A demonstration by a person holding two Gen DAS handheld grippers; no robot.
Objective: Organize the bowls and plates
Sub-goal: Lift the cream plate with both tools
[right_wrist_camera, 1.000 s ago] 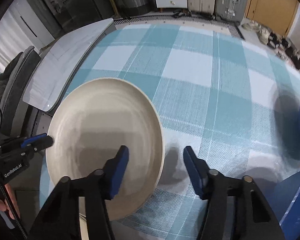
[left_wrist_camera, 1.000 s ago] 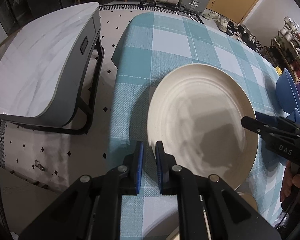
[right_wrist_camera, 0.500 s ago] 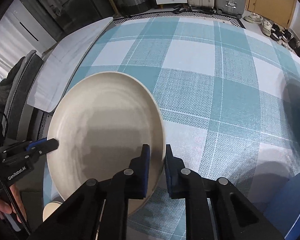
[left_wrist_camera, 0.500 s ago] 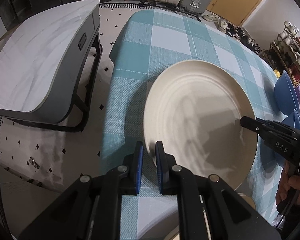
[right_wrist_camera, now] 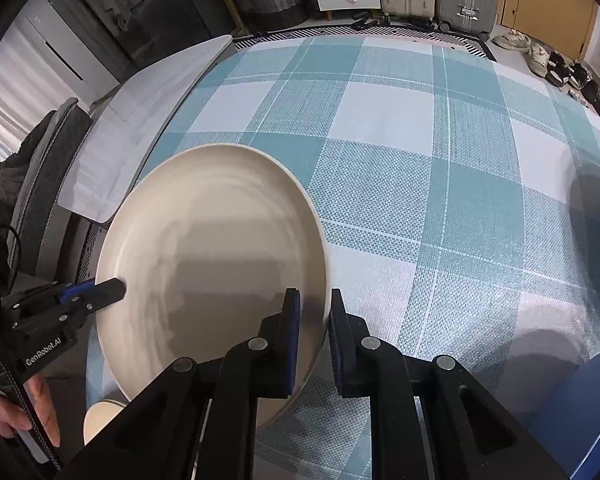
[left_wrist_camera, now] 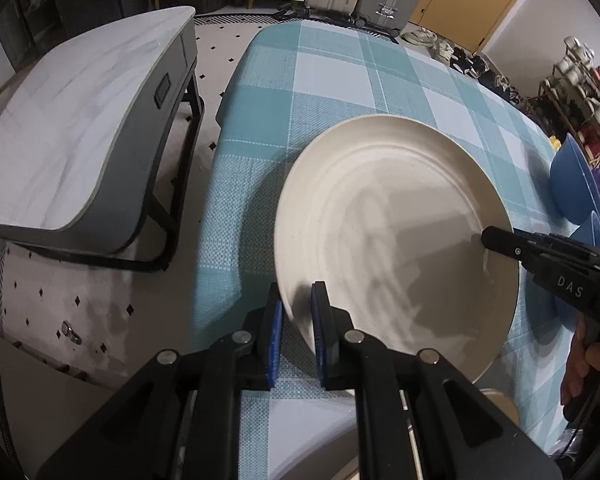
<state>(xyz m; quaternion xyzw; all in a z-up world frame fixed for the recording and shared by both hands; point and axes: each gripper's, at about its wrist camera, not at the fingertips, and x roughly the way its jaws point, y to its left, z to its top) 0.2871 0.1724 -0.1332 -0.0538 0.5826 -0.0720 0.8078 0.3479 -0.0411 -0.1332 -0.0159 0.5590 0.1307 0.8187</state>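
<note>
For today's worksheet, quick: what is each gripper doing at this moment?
Left gripper: closed on the rim of the cream plate.
Right gripper: closed on the opposite rim of the same plate.

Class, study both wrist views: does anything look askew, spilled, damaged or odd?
Nothing spilled or broken. Only oddity: the cream plate sits tilted above the checked tablecloth, its rim pinched by the left gripper and right gripper.

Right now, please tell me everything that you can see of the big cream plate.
The cream plate is large, round and plain, with faint rings inside a low raised rim; it looks like matte ceramic or melamine. It is empty and tilted above the checked tablecloth. The left gripper is shut on one rim edge, and the right gripper on the opposite edge.
</note>
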